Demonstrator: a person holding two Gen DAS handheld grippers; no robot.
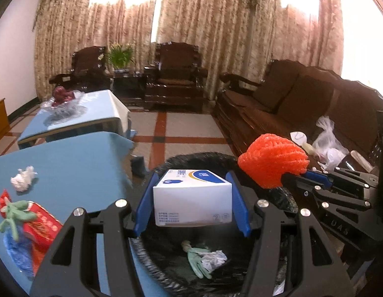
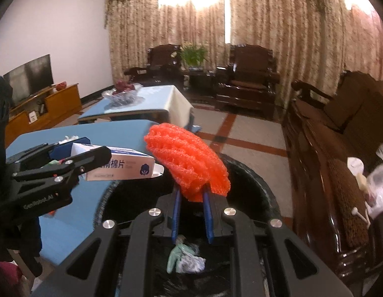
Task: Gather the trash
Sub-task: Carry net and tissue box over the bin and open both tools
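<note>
My left gripper [image 1: 192, 195] is shut on a white and blue box [image 1: 192, 198] and holds it over the black-lined trash bin [image 1: 198, 159]. The box also shows in the right wrist view [image 2: 122, 164]. My right gripper [image 2: 192, 193] is shut on an orange foam net [image 2: 189, 160], also above the bin [image 2: 250, 180]; the net shows in the left wrist view [image 1: 273, 162]. A green glove [image 1: 197, 259] and crumpled paper [image 1: 213, 258] lie inside the bin.
On the blue table [image 1: 67, 163] lie a white tissue wad [image 1: 23, 178], a red packet [image 1: 40, 225], a green glove [image 1: 14, 214] and blue plastic [image 1: 17, 247]. A dark wooden sofa [image 1: 290, 104] at right holds plastic bags [image 1: 327, 141]. A second table [image 1: 92, 109] stands behind.
</note>
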